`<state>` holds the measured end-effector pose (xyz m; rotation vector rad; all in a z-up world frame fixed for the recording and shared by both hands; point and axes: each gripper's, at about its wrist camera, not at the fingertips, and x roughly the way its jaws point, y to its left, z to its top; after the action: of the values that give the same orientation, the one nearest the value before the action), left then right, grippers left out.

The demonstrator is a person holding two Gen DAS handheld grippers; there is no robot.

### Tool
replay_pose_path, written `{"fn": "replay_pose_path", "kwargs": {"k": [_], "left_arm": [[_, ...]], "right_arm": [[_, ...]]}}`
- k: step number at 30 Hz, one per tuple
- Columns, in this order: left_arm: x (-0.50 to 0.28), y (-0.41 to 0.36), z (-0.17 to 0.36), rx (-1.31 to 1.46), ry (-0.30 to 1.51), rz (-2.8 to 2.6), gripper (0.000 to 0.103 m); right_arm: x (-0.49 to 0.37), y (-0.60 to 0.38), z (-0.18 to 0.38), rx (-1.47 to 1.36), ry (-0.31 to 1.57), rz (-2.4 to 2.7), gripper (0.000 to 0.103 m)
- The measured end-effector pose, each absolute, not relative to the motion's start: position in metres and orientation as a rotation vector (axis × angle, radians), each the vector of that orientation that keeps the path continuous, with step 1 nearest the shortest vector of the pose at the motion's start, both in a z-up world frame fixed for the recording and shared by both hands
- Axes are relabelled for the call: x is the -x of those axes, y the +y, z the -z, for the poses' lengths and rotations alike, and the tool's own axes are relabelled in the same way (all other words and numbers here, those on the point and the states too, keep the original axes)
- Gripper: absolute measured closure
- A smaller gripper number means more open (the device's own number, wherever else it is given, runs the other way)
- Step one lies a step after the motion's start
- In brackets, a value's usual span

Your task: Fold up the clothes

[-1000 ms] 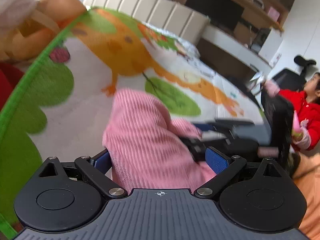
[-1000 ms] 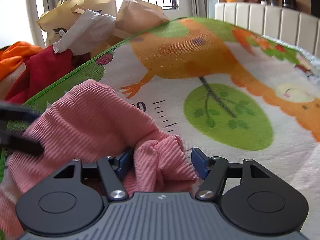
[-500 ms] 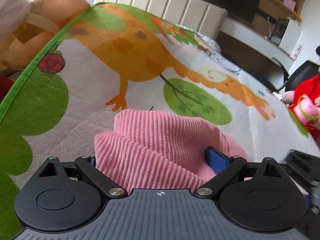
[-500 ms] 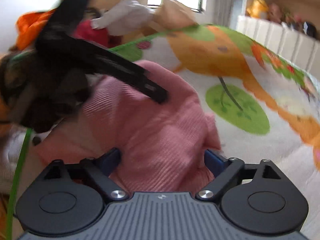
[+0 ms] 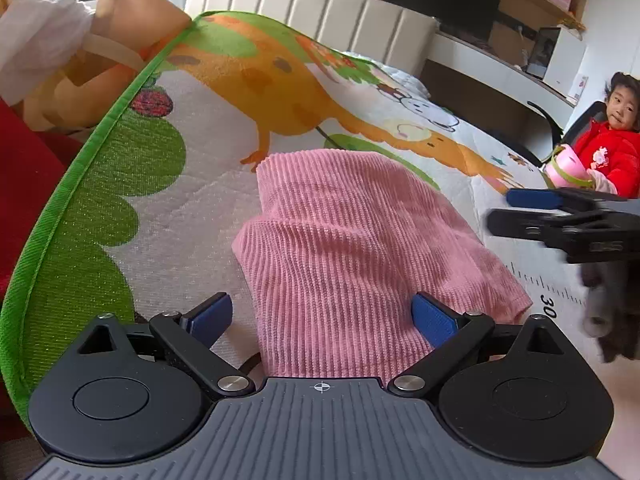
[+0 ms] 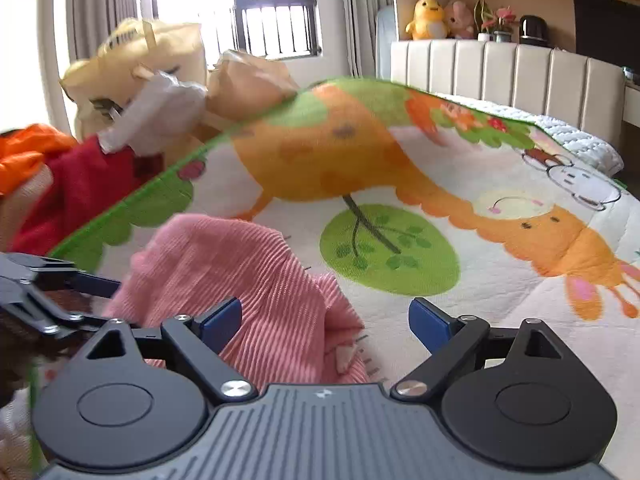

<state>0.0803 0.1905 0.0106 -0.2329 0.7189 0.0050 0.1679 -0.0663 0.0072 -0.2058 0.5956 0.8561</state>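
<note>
The pink ribbed garment [image 5: 344, 248] lies folded on the cartoon play mat [image 5: 168, 240], and the left wrist view shows nearly all of it: a bundle stretching from the camera toward 12 o'clock, its far edge straight and its right corner tapering out at 3 o'clock near a printed ruler scale [image 5: 548, 300]. The left gripper [image 5: 322, 314] has its jaws spread wide, with the cloth lying between them and neither blue pad clearly pressing it. The right gripper [image 5: 560, 216] enters that view at 3 o'clock, off the cloth and above bare mat; from the side its opening is hard to judge. The right wrist view settles it: the right gripper [image 6: 324, 318] is spread too, and only the garment's rumpled corner [image 6: 256, 280] reaches in at its 10 o'clock, with open mat from 12 to 3 o'clock. This view also shows the mat's green border [image 6: 132, 204] at 10 o'clock and a pile of clothes and bags [image 6: 132, 112] beyond it. The left wrist view alone shows a child in red [image 5: 612, 148] at 2 o'clock.
</note>
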Motion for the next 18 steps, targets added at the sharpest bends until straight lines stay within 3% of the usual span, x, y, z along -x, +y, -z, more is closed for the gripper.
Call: {"fn": "replay_pose_path", "kwargs": {"k": [3, 8, 11, 13, 18], "left_arm": [[-0.078, 0.182, -0.014, 0.208, 0.721, -0.011, 0.004], [-0.067, 0.17, -0.014, 0.178, 0.747, -0.034, 0.004], [-0.058, 0.162, -0.011, 0.198, 0.767, -0.083, 0.003], [-0.048, 0.154, -0.006, 0.224, 0.774, -0.124, 0.002], [-0.024, 0.13, -0.002, 0.248, 0.762, -0.235, 0.0]], "right_arm": [[-0.177, -0.05, 0.018, 0.288, 0.641, -0.783, 0.012], [-0.173, -0.07, 0.019, 0.166, 0.669, -0.837, 0.011], [-0.155, -0.084, 0.011, 0.181, 0.65, -0.913, 0.0], [-0.14, -0.094, 0.007, 0.189, 0.668, -0.989, 0.0], [-0.096, -0.096, 0.018, 0.389, 0.702, -1.093, 0.0]]}}
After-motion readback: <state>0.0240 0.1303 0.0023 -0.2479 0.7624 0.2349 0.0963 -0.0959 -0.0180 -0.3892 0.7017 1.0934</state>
